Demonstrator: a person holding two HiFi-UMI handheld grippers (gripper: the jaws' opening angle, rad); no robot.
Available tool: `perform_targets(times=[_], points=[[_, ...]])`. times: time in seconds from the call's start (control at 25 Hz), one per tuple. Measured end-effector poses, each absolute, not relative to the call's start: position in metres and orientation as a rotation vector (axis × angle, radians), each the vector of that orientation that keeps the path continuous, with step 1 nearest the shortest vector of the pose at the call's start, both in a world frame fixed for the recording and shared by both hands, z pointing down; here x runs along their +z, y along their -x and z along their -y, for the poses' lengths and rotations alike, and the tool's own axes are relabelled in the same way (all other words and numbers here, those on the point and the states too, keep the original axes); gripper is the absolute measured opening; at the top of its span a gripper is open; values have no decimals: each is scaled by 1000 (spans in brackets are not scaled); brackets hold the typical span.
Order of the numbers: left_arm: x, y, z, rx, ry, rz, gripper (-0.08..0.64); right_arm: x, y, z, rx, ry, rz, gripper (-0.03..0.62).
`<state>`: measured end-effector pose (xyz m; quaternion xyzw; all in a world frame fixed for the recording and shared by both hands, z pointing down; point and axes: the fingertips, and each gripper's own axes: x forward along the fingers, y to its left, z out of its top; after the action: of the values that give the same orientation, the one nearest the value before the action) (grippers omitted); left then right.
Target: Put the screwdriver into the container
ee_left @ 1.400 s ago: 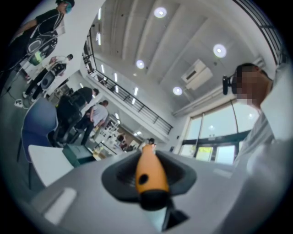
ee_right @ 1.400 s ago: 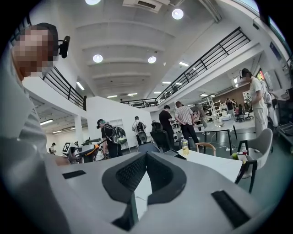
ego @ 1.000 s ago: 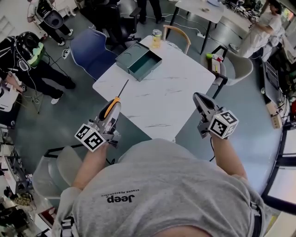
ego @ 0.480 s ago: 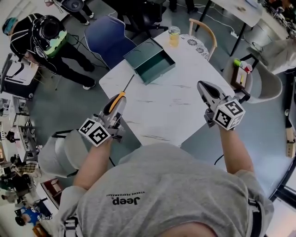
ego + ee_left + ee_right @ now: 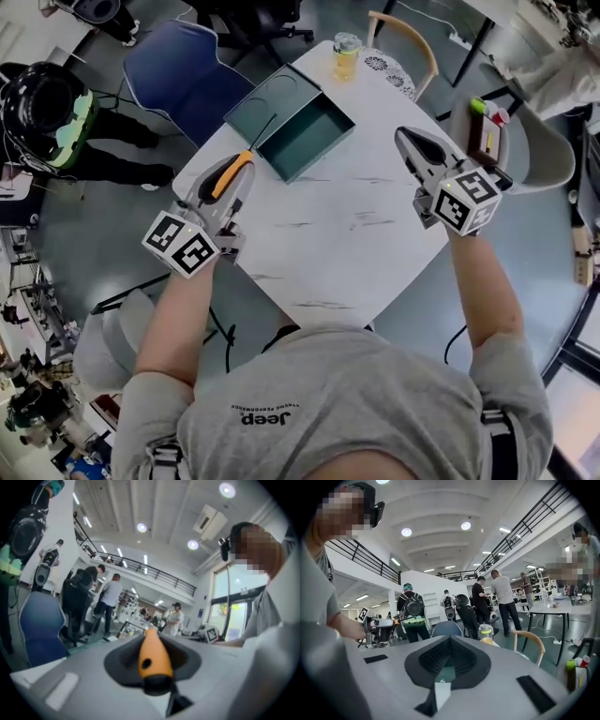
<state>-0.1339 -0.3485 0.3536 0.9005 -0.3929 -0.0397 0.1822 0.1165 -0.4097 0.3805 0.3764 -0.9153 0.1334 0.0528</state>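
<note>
Head view: white table (image 5: 347, 225) with faint grey veining fills the centre. Blue chair (image 5: 173, 75) stands at its far left corner, and a wooden chair (image 5: 405, 42) at the far end. Teal-green container (image 5: 309, 141), an open rectangular box, lies on the far part of the table, set at an angle to the table's edges. Left gripper (image 5: 239, 175) hangs over the table's left edge and points toward the container. Left gripper view: jaws clamped on the screwdriver (image 5: 153, 658), the handle sitting lengthwise between the pads. Right gripper (image 5: 410, 142) is over the right side of the table, well apart from the left one. Right gripper view: jaws a little apart and nothing between them, with a strip of table and of teal showing through the gap. Screwdriver (image 5: 242, 159) has an orange handle with a black butt end, a small dark hole in its side, and a thin dark shaft. The shaft runs out past the jaw tips, and in the head view its tip overlaps the container's near left part; whether it touches cannot be told. Small cup of yellow drink (image 5: 346, 56) stands at the table's far corner.
</note>
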Motion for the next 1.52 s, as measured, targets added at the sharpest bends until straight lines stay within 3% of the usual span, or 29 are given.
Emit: perform_targets(times=[0.68,1.12,1.52], points=[[522,79,477,440,-2676,1046,98,496,-89,498,412,-1084,2724,8],[562,44,483,932,-2722,1028,98,529,-84,509,351,-1023,2705,8],[586,31,476,1017,-2687,964,100,536,-88,510,364,-1025,2718,8]])
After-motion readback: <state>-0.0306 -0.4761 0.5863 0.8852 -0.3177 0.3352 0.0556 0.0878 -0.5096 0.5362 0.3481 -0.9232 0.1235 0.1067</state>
